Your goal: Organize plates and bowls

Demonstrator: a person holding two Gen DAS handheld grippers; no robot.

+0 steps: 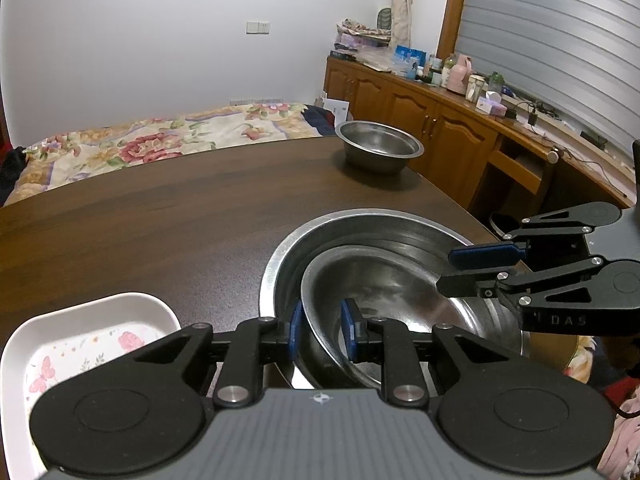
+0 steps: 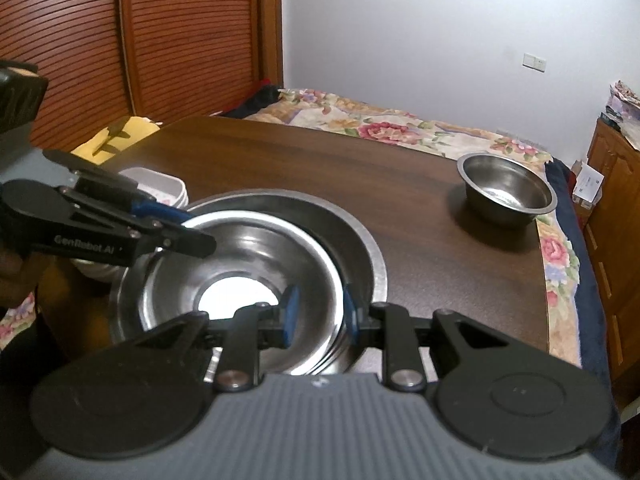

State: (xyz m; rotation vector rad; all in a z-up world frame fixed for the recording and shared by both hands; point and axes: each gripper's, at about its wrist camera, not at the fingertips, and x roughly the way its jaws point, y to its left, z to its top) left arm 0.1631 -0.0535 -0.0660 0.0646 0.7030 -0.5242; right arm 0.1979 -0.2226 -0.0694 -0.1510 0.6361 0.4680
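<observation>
The inner steel bowl (image 1: 384, 284) sits tilted inside a larger steel basin (image 1: 280, 264) on the dark wooden surface (image 1: 160, 216). Left gripper (image 1: 320, 330) and right gripper (image 2: 318, 312) each have fingers straddling its rim, apparently pinching it. Lettering reads "GenRobot.AI" and "DAS".

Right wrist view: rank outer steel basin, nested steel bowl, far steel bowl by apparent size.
1. outer steel basin, its rim surrounds the nested one.
2. nested steel bowl, sits inside it.
3. far steel bowl, looks smallest, but it is farther from the camera, so its true size is unsure.
</observation>
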